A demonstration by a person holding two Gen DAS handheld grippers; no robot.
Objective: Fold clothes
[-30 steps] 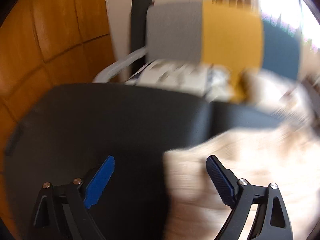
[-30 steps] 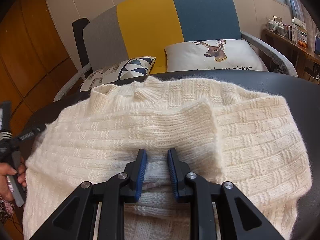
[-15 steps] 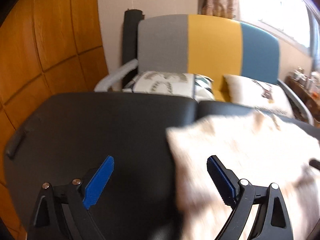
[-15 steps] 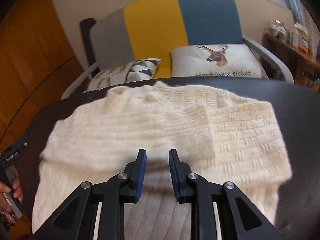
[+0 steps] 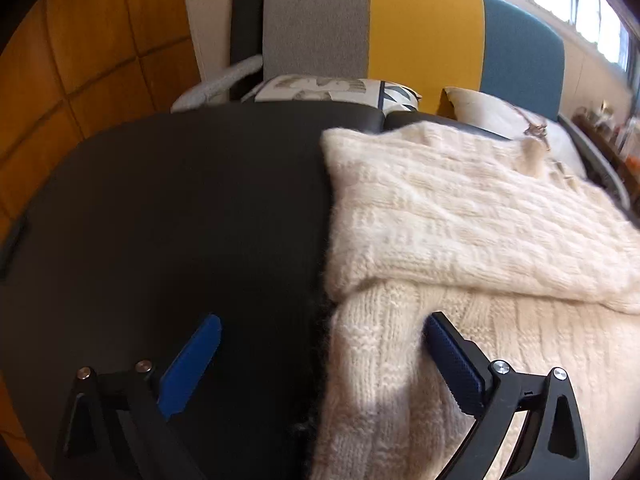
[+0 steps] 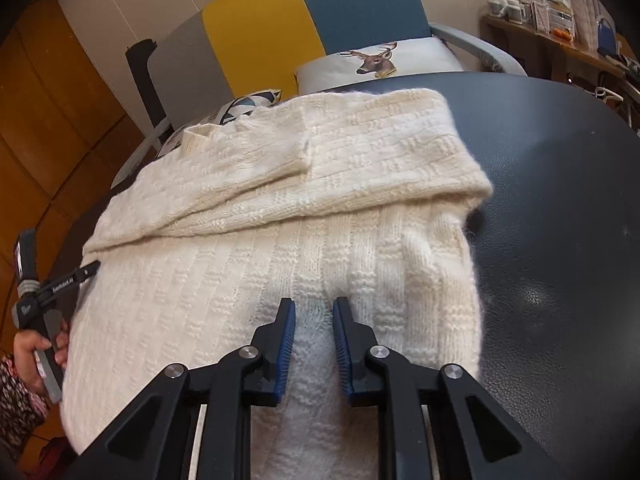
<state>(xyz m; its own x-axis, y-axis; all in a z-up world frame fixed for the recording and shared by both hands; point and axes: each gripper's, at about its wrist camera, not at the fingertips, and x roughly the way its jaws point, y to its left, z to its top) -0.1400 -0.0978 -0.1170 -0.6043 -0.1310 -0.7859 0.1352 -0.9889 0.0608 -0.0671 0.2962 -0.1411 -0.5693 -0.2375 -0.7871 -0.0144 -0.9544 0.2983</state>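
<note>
Right wrist view shows your right gripper [image 6: 314, 334] narrowed to a slim gap over the near part of the cream sweater [image 6: 280, 248], low above the knit; whether it pinches any fabric you cannot tell. Your left gripper [image 5: 320, 364] gapes wide, straddling the sweater's left edge, placed to take that side. Both sleeves lie folded across the chest (a half-made bundle). It rests on a dark leather surface [image 6: 560, 220]; behind stands a grey, yellow and blue sofa [image 5: 420, 28] with cushions.

Cream knit sweater [image 6: 304, 240], top folded down, flat on table
</note>
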